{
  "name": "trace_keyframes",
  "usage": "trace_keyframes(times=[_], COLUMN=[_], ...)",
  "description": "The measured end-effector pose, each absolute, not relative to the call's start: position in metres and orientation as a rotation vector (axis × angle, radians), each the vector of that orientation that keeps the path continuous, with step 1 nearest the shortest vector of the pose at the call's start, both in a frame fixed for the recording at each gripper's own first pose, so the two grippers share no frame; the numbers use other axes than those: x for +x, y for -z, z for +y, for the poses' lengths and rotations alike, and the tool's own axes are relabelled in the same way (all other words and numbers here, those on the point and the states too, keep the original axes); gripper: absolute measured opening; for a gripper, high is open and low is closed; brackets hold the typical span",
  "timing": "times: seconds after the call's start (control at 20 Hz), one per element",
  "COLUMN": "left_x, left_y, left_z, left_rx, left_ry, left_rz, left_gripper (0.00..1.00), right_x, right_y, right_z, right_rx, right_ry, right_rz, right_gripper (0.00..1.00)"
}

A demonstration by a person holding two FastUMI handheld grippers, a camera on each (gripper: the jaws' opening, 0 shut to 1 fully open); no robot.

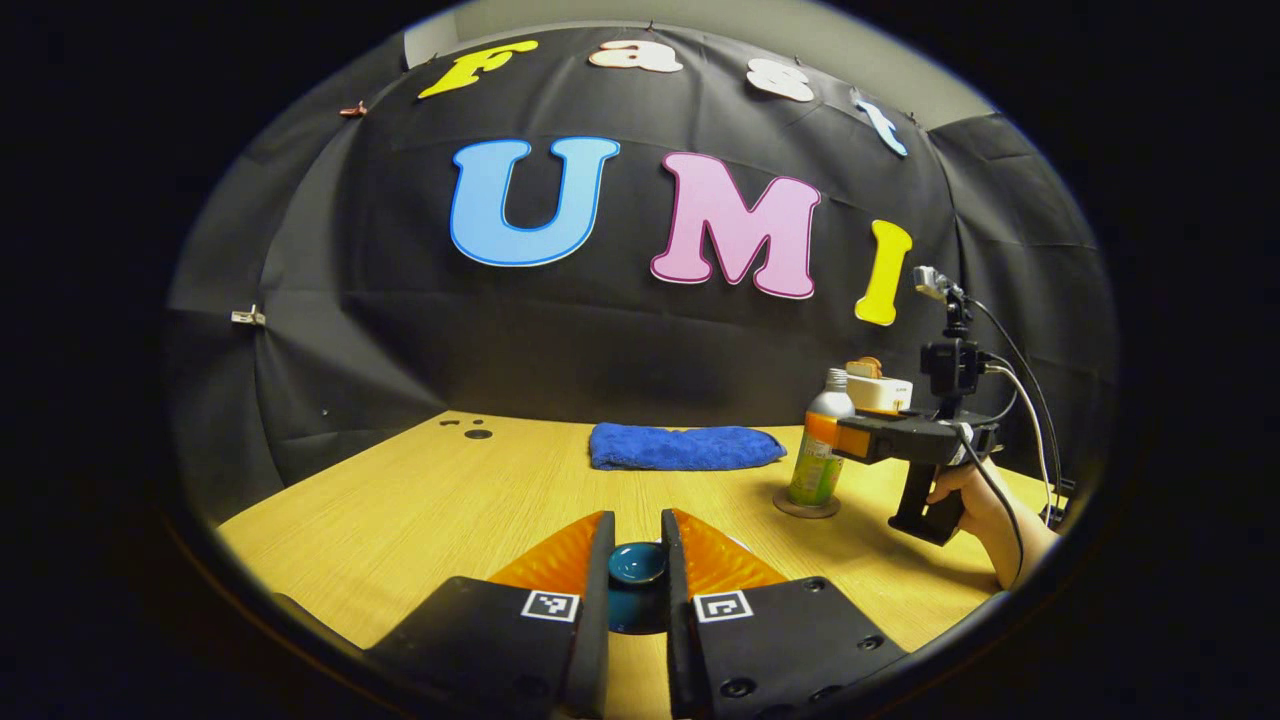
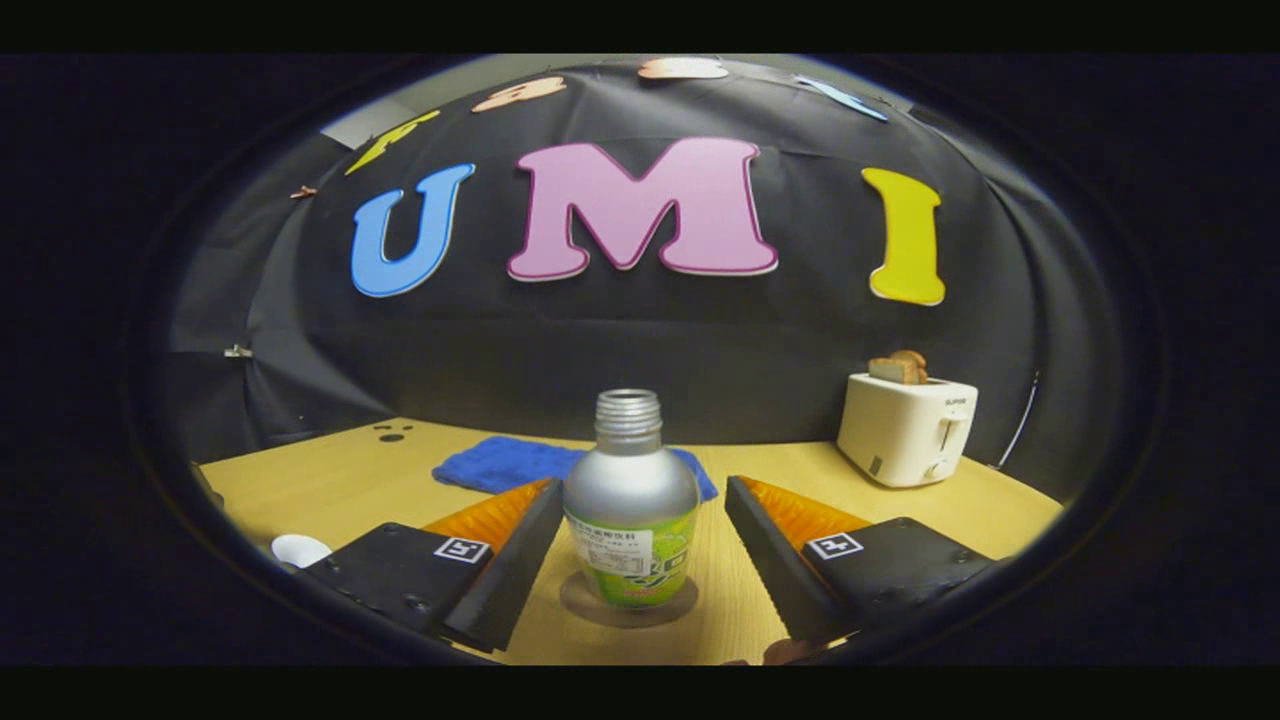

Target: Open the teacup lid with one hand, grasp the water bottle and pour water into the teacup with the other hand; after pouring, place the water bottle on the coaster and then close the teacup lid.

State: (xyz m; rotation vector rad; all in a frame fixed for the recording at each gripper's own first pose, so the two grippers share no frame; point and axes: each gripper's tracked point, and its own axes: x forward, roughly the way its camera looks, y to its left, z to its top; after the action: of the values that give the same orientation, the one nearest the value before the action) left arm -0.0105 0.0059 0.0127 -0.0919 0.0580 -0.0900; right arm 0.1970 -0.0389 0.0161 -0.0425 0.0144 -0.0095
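Left gripper view: left gripper [image 1: 636, 562] narrowed onto the blue lid [image 1: 637, 563] near the table's [image 1: 400, 500] front edge; bare wood beyond.

Right gripper view: right gripper [image 2: 640, 545] wide open around the uncapped silver bottle [image 2: 630, 490], upright on its coaster [image 2: 580, 600], gaps either side.

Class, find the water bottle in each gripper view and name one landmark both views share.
Left gripper view: water bottle right of centre, on the coaster, at the right gripper.
Right gripper view: bottom centre, between that gripper's open fingers.
Shared landmark: blue cloth behind it.
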Motion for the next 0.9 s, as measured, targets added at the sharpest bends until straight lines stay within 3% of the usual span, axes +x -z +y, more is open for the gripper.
trace_keyframes(times=[0.55,0.9], left_x=[0.003,0.031], left_y=[-0.016,-0.005], left_z=[-0.014,-0.036], left_rx=[-0.064,-0.05], left_ry=[0.11,0.152], left_rz=[0.061,0.088], left_gripper=[0.27,0.29], right_x=[0.164,0.163], right_y=[-0.064,-0.069], right_z=[-0.016,-0.035], right_rx=[-0.054,-0.086], right_ry=[-0.052,0.006], right_rz=[-0.127,-0.137], right_gripper=[0.98,0.98])
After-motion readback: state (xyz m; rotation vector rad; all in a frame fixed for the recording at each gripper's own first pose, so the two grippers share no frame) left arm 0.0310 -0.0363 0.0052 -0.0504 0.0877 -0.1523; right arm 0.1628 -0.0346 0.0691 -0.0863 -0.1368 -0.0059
